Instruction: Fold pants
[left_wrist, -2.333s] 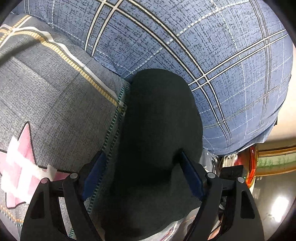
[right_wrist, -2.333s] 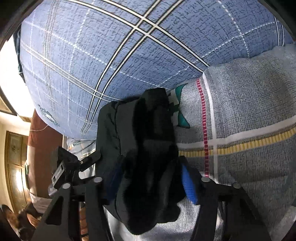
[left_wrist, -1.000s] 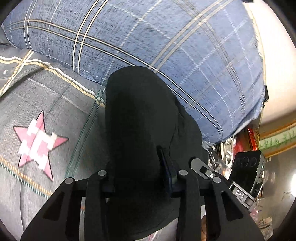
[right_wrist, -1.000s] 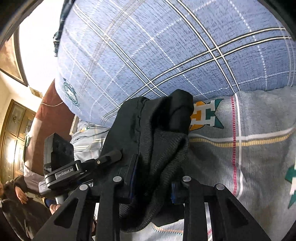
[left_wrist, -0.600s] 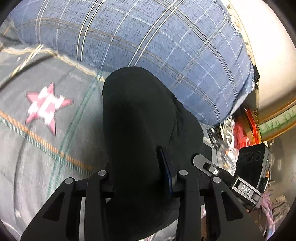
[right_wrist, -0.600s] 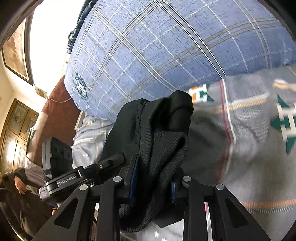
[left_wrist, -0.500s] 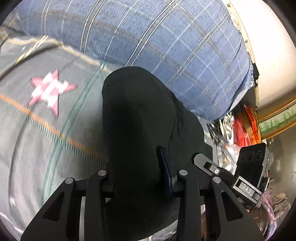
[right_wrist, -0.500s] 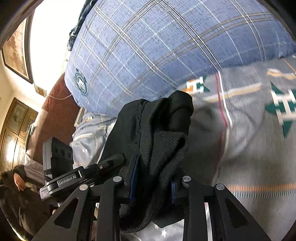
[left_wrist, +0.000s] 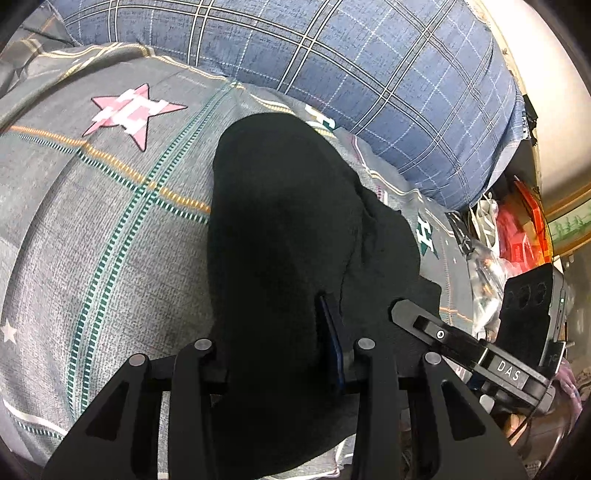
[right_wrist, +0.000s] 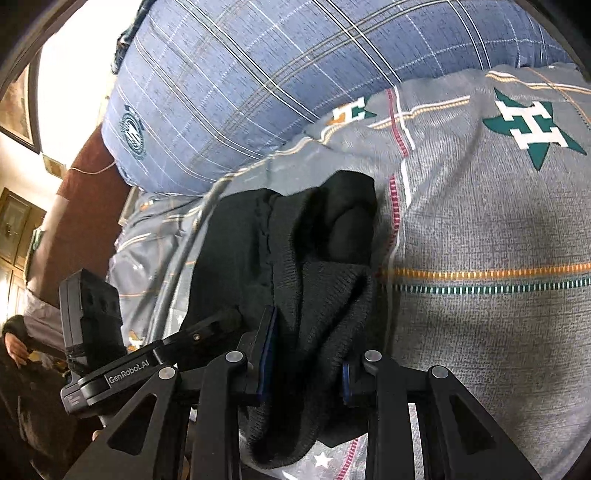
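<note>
Mid-fold: left gripper (left_wrist: 275, 354) and right gripper (right_wrist: 304, 360) each clamped on bunched black pants (left_wrist: 280, 236), carried above grey bedsheet (left_wrist: 92, 229) near blue plaid pillow (left_wrist: 369, 74); next: lay pants flat, release

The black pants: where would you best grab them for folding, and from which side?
By their bunched edge, from above, as both grippers do now: the left gripper and right gripper are shut on the black pants, whose thick folds fill the jaws.

left hand-held gripper (left_wrist: 275, 343): clamped, angled down | right hand-held gripper (right_wrist: 306, 347): clamped, angled down
</note>
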